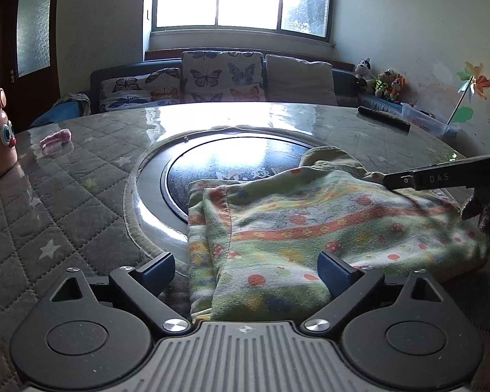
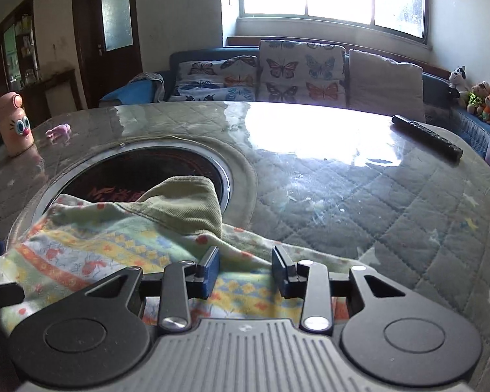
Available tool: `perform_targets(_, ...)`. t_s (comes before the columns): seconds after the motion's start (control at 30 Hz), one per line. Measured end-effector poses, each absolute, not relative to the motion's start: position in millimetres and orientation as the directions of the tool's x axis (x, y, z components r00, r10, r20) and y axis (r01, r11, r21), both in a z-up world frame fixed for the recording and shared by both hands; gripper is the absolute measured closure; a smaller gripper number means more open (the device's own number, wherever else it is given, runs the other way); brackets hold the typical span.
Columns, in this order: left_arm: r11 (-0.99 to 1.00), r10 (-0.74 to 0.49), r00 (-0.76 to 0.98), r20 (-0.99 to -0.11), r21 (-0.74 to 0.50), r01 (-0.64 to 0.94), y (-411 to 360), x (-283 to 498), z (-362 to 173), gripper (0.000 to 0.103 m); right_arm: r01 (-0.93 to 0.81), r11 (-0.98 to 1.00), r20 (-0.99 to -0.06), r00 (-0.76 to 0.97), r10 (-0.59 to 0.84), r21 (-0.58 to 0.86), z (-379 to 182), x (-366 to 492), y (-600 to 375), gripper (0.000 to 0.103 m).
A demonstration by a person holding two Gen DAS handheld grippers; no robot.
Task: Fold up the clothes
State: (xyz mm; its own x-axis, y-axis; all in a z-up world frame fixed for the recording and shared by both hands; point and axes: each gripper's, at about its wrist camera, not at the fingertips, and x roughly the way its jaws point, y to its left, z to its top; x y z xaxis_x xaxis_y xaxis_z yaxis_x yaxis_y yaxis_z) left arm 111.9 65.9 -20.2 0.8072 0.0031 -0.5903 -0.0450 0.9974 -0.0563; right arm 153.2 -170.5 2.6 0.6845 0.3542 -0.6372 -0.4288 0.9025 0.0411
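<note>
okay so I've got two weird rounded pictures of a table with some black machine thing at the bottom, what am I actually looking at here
Each picture comes from a wide-angle camera on a hand-held clamp tool, looking along its two blue-padded fingers. One shows the left gripper, jaws wide open; the other the right gripper, jaws partly open. Neither holds anything. Both hover over a folded green flowery patterned garment lying on a grey quilted table with a round dark glass inset. Also there: a pink cartoon-face bottle, a small pink toy and a black remote control.
</note>
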Motion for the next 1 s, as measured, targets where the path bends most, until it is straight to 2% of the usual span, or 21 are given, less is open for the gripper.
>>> perform_targets(0.1,0.997,0.000,0.809,-0.588,-0.062,-0.045,67,112,-20,0.002,-0.438,0.897,-0.622,0.687,0.377,0.061,10,145,-170,0.065)
perform_targets(0.2,0.997,0.007,0.814,-0.581,-0.063,-0.053,67,109,-18,0.000,-0.467,0.881,-0.604,0.681,0.414,0.078,15,134,-168,0.051)
perform_targets(0.27,0.996,0.024,0.817,-0.576,-0.055,-0.068,68,107,-17,0.000,-0.501,0.864,-0.590,0.682,0.432,0.053,18,120,-163,0.047)
perform_targets(0.33,0.995,0.042,0.818,-0.574,-0.051,-0.087,69,103,-15,0.000,-0.517,0.855,-0.582,0.684,0.440,0.039,19,112,-160,0.036)
perform_targets(0.4,0.992,0.069,0.816,-0.574,-0.049,-0.118,73,99,-15,0.000,-0.542,0.839,-0.579,0.671,0.463,0.042,20,101,-157,0.030)
perform_targets(0.47,0.987,0.096,0.808,-0.582,-0.052,-0.154,78,96,-16,0.000,-0.561,0.827,-0.579,0.664,0.472,0.031,18,93,-155,0.029)
perform_targets(0.57,0.978,0.127,0.790,-0.600,-0.056,-0.199,86,93,-18,0.000,-0.569,0.822,-0.586,0.662,0.467,0.013,12,84,-151,0.021)
perform_targets(0.7,0.978,0.143,0.778,-0.612,-0.034,-0.206,85,93,-20,0.000,-0.574,0.818,-0.608,0.642,0.467,0.022,-3,79,-150,0.017)
perform_targets(0.87,0.980,0.146,0.779,-0.610,-0.017,-0.197,84,92,-15,0.000,-0.568,0.822,-0.586,0.652,0.481,0.042,4,68,-158,0.015)
perform_targets(0.93,0.981,0.146,0.781,-0.608,-0.013,-0.194,84,93,-13,0.000,-0.568,0.822,-0.583,0.653,0.484,0.046,5,63,-161,0.006)
perform_targets(1.0,0.982,0.147,0.780,-0.608,-0.008,-0.191,83,94,-12,0.000,-0.569,0.821,-0.593,0.646,0.482,0.047,0,59,-164,0.005)
